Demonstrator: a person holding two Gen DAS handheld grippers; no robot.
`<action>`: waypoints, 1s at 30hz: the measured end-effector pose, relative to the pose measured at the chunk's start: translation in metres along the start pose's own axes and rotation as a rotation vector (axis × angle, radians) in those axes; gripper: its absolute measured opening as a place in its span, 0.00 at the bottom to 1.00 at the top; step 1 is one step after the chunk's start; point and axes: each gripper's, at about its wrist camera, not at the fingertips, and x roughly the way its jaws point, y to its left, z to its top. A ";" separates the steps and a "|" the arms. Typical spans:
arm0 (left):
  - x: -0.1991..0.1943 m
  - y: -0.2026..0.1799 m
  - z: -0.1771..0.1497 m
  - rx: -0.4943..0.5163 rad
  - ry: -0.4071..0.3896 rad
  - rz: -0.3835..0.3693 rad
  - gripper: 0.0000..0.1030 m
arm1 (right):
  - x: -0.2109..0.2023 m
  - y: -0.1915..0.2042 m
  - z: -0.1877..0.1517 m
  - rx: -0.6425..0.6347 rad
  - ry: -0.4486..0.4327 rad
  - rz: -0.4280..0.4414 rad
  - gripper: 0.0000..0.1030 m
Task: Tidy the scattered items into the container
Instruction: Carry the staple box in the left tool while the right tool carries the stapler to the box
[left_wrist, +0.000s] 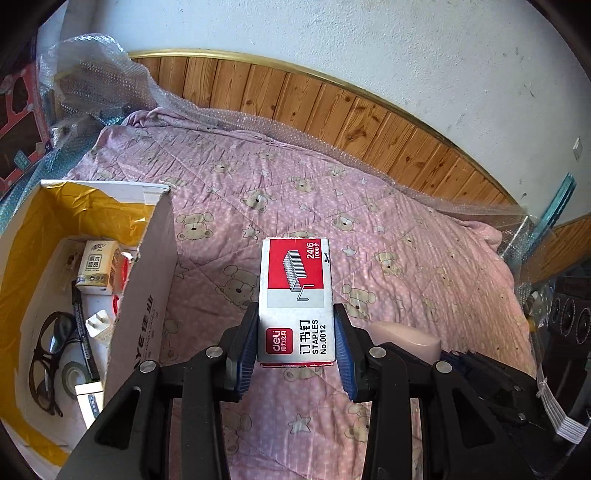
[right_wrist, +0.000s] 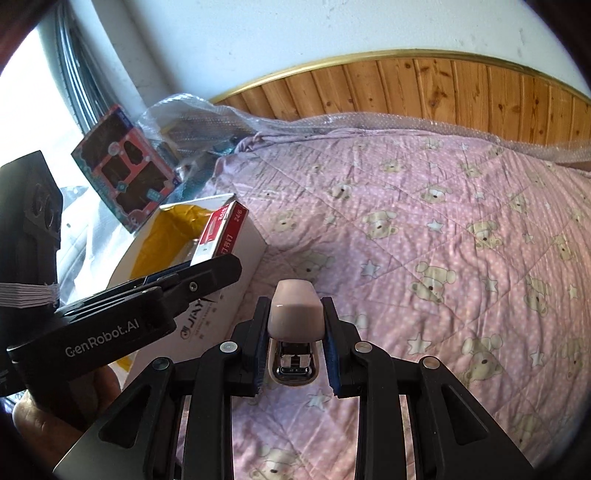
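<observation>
My left gripper is shut on a red and white staples box, held above the pink quilt just right of the container. The container is a white cardboard box with a yellow lining, at the left. Inside it lie a tissue pack, black glasses, a black marker and a tape roll. My right gripper is shut on a pale pink stapler, seen nose-on. In the right wrist view the left gripper holds the staples box over the near wall of the cardboard box.
A pink bear-print quilt covers the bed. Wooden panelling and bubble wrap run along the back wall. A boxed toy leans at the far left beside the container. A hand holds the left gripper's handle.
</observation>
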 end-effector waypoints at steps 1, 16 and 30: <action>-0.008 0.002 -0.001 -0.005 -0.010 -0.005 0.38 | -0.002 0.007 0.000 -0.009 -0.001 0.005 0.27; -0.098 0.065 -0.007 -0.044 -0.125 0.017 0.38 | -0.011 0.111 0.003 -0.139 -0.013 0.087 0.27; -0.136 0.173 0.007 -0.206 -0.168 0.070 0.38 | 0.009 0.171 0.012 -0.223 0.018 0.132 0.27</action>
